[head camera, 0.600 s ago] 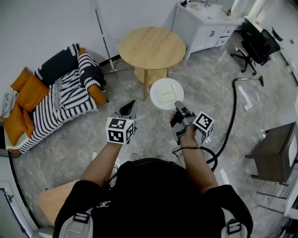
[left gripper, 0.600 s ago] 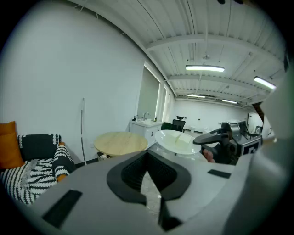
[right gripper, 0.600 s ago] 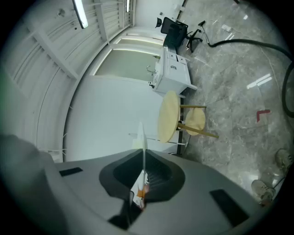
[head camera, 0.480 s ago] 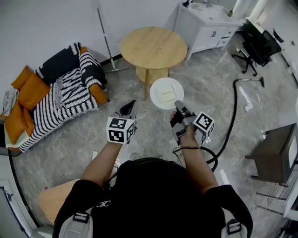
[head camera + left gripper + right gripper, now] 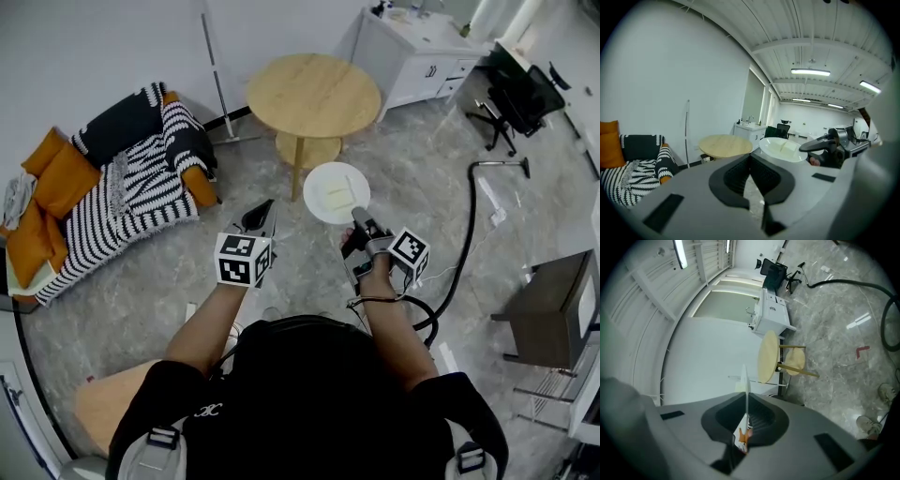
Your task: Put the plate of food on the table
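Plate of food [image 5: 336, 192] in mid-air, short of the round counter [image 5: 312, 94], rim pinched in right tongs [image 5: 360, 214]; left tongs [image 5: 262, 216] together, empty. Risk: one-edge grip may let plate sag and food slide off.

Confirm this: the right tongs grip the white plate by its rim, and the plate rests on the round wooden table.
Not resting there. The right tongs grip the white plate by its rim, but the head view shows it held in the air, short of the round wooden table.
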`<state>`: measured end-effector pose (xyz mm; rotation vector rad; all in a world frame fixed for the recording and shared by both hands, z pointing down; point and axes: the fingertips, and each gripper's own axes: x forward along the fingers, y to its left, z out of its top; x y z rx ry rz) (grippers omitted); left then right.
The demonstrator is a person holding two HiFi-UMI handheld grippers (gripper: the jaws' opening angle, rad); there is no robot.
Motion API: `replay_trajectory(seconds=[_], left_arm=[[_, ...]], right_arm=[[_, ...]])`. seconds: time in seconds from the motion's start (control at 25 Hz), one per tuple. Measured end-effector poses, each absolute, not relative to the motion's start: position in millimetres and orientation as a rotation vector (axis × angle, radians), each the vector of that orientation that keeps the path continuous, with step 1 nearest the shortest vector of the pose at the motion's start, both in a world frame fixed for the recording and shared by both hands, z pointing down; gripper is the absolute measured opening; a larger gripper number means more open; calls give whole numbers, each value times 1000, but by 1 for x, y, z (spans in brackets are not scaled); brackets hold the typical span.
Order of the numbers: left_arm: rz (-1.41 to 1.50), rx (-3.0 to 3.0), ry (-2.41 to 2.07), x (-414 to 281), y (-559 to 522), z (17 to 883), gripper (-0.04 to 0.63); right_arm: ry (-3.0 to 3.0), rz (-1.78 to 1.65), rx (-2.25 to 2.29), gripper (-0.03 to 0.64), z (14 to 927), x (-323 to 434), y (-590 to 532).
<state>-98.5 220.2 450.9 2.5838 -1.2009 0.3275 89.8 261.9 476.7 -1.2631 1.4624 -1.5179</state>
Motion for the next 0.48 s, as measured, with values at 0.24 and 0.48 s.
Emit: replay_trajectory(seconds=[0.24,0.48], left_arm=[[330,2573,-1166,-102,219,444,9],[323,2589,-1130,-126,224,465,9]], right_arm=[[1398,-1548,-1259,23,474,85,268],[1378,-1527,-1276,23,491,57,278]])
